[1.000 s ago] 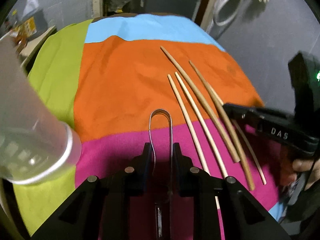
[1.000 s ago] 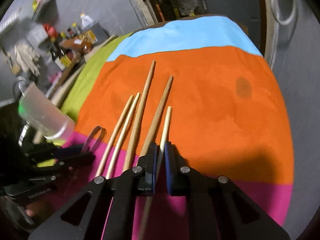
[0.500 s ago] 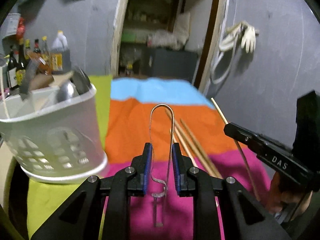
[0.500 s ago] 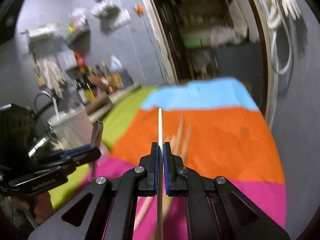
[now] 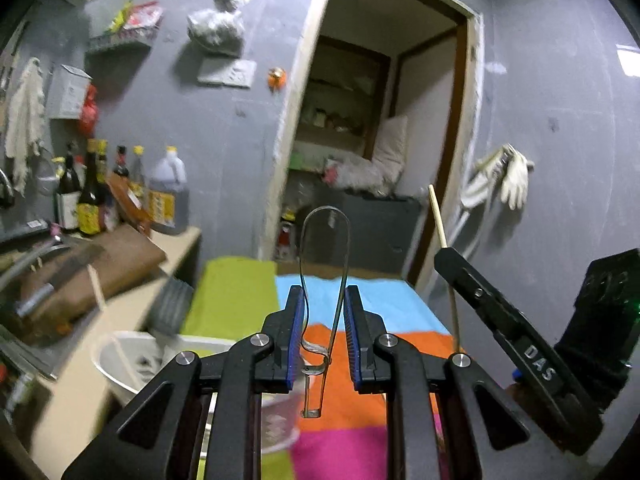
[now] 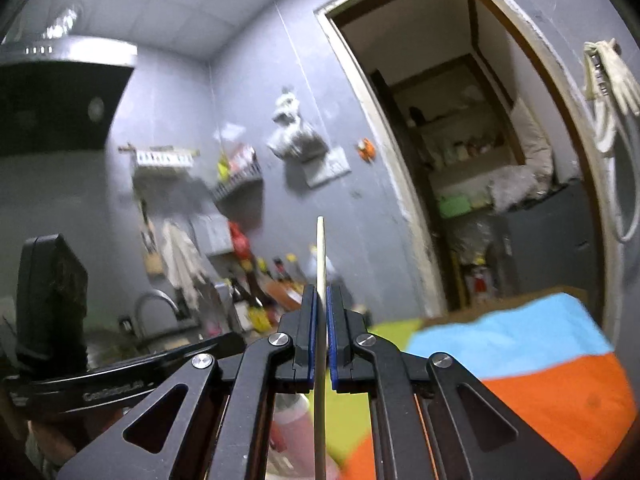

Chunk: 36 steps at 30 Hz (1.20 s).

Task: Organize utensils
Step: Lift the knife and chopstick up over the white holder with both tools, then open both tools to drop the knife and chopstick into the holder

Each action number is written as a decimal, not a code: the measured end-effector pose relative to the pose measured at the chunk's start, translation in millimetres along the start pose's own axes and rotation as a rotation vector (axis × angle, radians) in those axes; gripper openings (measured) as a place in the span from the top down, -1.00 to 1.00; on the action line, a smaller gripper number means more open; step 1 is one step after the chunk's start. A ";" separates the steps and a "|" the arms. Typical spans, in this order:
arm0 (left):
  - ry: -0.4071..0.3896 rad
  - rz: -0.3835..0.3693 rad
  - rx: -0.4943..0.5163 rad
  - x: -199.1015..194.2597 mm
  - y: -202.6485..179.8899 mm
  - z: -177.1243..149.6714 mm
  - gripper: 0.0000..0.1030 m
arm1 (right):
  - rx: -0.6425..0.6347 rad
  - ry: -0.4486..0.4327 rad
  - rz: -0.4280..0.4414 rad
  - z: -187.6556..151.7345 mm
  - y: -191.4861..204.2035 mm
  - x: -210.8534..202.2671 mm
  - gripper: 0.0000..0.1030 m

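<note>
My left gripper (image 5: 323, 300) is shut on a bent metal utensil with a looped end (image 5: 325, 216), held upright above the striped cloth (image 5: 368, 304). My right gripper (image 6: 321, 300) is shut on a light wooden chopstick (image 6: 321, 248), held upright. The right gripper also shows in the left wrist view (image 5: 444, 258), with the chopstick (image 5: 437, 216) sticking up from it. A white plastic utensil basket (image 5: 120, 356) stands low at the left, with a stick and dark utensils inside. The other chopsticks on the cloth are out of view.
A counter (image 5: 168, 252) at the left holds sauce bottles (image 5: 90, 192), a cutting board and a knife. A faucet (image 6: 154, 304) and sink are at the far left. A doorway (image 5: 376, 160) opens beyond the table. Gloves (image 5: 508, 172) hang on the right wall.
Both grippers have lifted and tilted up from the cloth, each carrying its utensil. The views went from the tabletop to the wall and doorway. The basket dropped to the lower left.
</note>
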<state>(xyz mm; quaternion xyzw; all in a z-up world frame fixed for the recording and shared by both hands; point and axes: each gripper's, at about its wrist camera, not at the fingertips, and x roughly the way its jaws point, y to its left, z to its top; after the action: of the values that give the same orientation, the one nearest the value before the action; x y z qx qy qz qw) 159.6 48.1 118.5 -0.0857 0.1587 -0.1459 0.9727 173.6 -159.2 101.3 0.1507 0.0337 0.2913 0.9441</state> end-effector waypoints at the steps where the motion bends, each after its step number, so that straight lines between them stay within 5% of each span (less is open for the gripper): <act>1: -0.008 0.008 -0.007 -5.1 7.4 6.2 0.68 | 0.011 -0.012 0.018 3.4 3.3 5.1 0.94; 9: -0.061 0.138 -0.062 -31.0 69.7 34.2 0.68 | 0.093 -0.086 0.080 7.4 28.5 57.1 0.94; 19: -0.049 0.223 -0.107 -15.0 115.3 21.9 0.68 | -0.005 -0.134 -0.020 -22.4 62.0 90.1 0.94; 36: 0.053 0.221 -0.150 11.1 125.7 -10.8 0.68 | -0.184 -0.115 -0.182 -69.6 76.3 105.0 0.94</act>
<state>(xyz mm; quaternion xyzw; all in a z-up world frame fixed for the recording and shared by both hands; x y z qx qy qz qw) 198.4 161.8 78.5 -0.1364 0.2034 -0.0280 0.9691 208.8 -22.0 60.8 0.0765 -0.0340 0.1973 0.9768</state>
